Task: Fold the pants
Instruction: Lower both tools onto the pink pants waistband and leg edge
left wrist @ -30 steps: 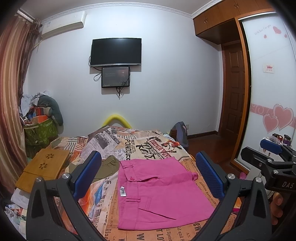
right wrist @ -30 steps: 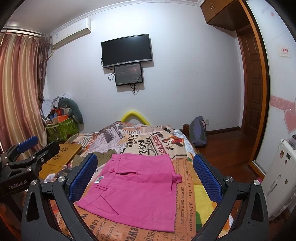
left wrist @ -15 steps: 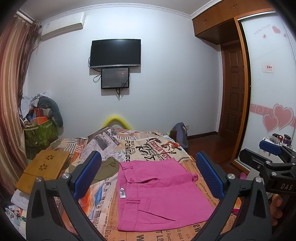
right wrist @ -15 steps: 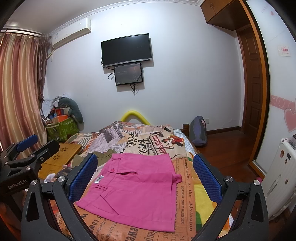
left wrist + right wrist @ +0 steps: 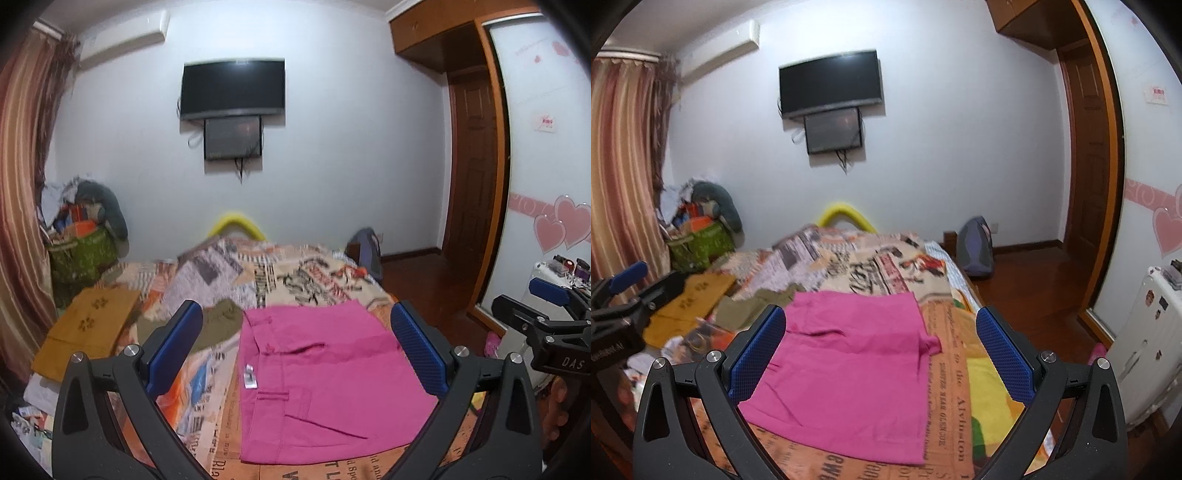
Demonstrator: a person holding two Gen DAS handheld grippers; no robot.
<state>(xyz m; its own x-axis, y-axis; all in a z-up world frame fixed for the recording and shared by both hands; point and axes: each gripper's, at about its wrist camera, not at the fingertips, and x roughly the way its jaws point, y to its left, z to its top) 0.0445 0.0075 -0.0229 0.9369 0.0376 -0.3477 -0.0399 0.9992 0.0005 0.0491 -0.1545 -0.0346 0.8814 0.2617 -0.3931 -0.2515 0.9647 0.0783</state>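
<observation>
One pink pants (image 5: 325, 384), two hand-held grippers apart

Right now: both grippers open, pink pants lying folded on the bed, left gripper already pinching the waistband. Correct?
Not quite. The left gripper pinches nothing: the left wrist view shows its jaws wide apart above the pink pants, not closed on the waistband. The rest holds: the right gripper is open, and the pants lie folded on the bed.

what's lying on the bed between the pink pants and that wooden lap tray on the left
An olive-green garment lies crumpled between the pink pants and the wooden tray; the left wrist view shows it best.
</observation>
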